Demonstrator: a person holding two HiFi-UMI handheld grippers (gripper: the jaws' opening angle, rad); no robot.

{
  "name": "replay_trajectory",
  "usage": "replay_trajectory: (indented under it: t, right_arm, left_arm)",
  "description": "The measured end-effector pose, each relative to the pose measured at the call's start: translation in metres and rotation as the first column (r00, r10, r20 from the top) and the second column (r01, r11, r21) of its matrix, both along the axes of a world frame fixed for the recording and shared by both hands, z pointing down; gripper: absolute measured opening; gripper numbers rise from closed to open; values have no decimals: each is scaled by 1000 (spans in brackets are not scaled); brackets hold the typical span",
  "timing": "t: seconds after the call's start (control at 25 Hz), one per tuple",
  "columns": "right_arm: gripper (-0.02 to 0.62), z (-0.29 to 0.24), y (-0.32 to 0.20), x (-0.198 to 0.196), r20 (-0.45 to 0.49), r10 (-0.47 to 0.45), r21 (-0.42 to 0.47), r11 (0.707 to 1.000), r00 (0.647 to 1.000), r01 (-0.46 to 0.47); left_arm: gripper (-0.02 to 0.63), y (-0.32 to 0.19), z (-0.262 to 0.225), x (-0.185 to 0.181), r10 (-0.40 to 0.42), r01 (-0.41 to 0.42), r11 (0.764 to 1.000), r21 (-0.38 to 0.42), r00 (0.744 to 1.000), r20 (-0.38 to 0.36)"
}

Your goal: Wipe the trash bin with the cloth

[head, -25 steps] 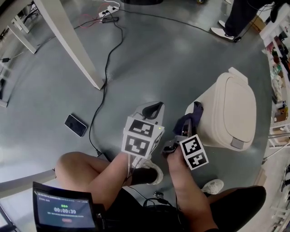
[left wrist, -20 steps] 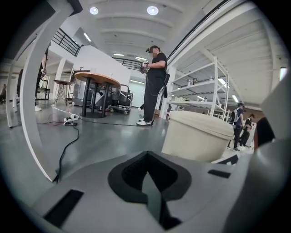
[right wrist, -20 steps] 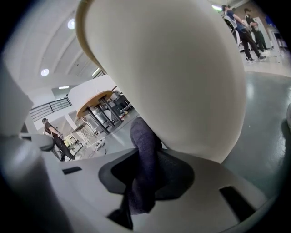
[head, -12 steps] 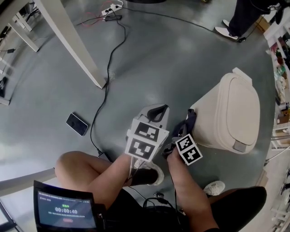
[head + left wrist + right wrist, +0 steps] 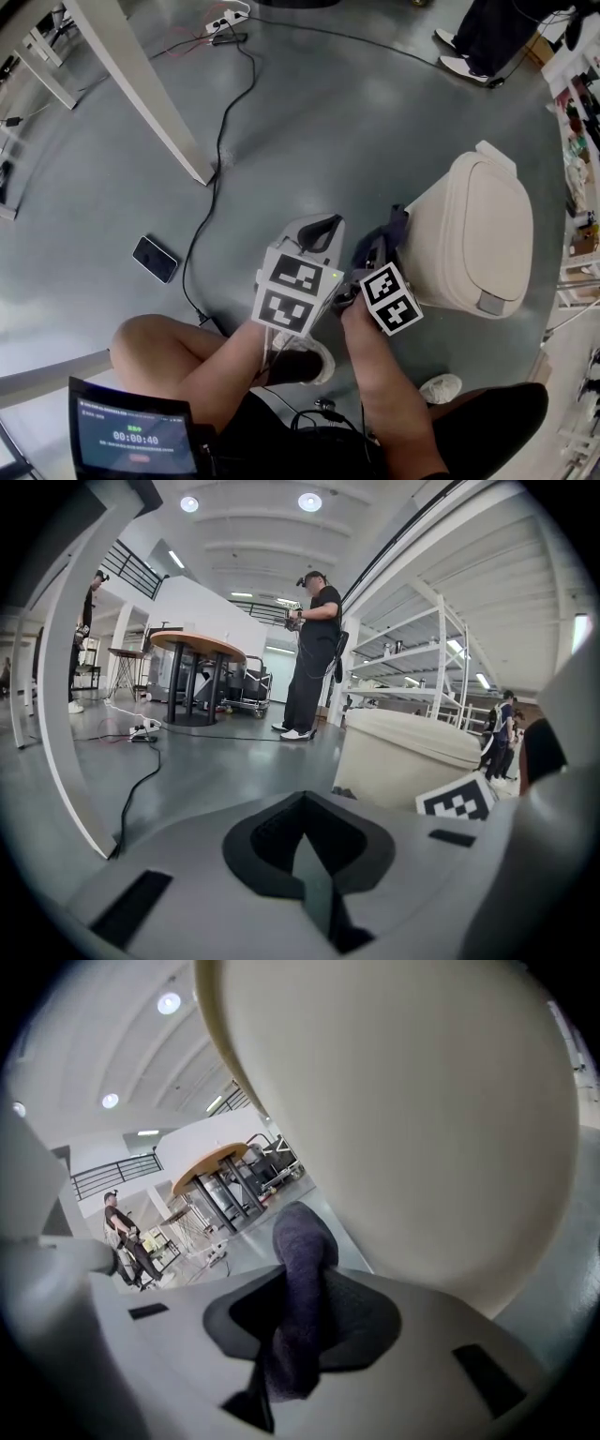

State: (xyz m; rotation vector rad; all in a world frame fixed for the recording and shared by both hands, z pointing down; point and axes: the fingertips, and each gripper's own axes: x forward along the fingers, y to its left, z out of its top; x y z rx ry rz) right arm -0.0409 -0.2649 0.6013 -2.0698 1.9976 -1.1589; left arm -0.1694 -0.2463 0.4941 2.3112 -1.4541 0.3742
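A: Looking down from the head view, what has the right gripper (image 5: 379, 251) got?
B: The dark cloth (image 5: 392, 232), at the side wall of the beige trash bin (image 5: 478, 234). The left gripper (image 5: 317, 231) hangs just beside.
A: Left gripper view?
B: Its jaws meet on nothing.
A: Right gripper view?
B: Jaws pinch the cloth, with the bin wall looming close ahead. The grip and spot match half a second ago.

The trash bin (image 5: 473, 234) stands on the floor (image 5: 309, 122), toward its right edge. The cloth (image 5: 384, 242), between the jaws of the right gripper (image 5: 375, 261), lies against the bin's left side. The left gripper (image 5: 317, 232) is just left of it, and a phone (image 5: 155, 259) lies on the floor farther left, well apart.
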Motion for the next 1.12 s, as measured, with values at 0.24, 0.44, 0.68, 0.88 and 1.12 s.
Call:
replay_trajectory:
  t: [0.24, 0.44, 0.68, 0.88, 1.12]
  right_arm:
    - [93, -58, -38, -1, 54, 89, 101, 990, 995, -94]
    - [93, -77, -50, 9, 99, 150, 130, 978, 984, -162]
    - [93, -49, -49, 17, 130, 192, 51, 978, 973, -200]
    - [94, -2, -48, 21, 147, 222, -67, 974, 964, -214]
    - [92, 56, -51, 23, 112, 221, -178, 964, 969, -200]
  left_arm:
    - [-3, -4, -10, -1, -13, 14, 1000, 20, 1000, -18]
    - [-3, -4, -6, -7, -36, 36, 999, 8, 999, -4]
    - [-3, -2, -4, -9, -61, 59, 998, -28, 996, -61]
    - [-3, 0, -5, -4, -47, 46, 999, -24, 997, -63]
    - [-3, 1, -3, -6, -59, 56, 998, -33, 995, -82]
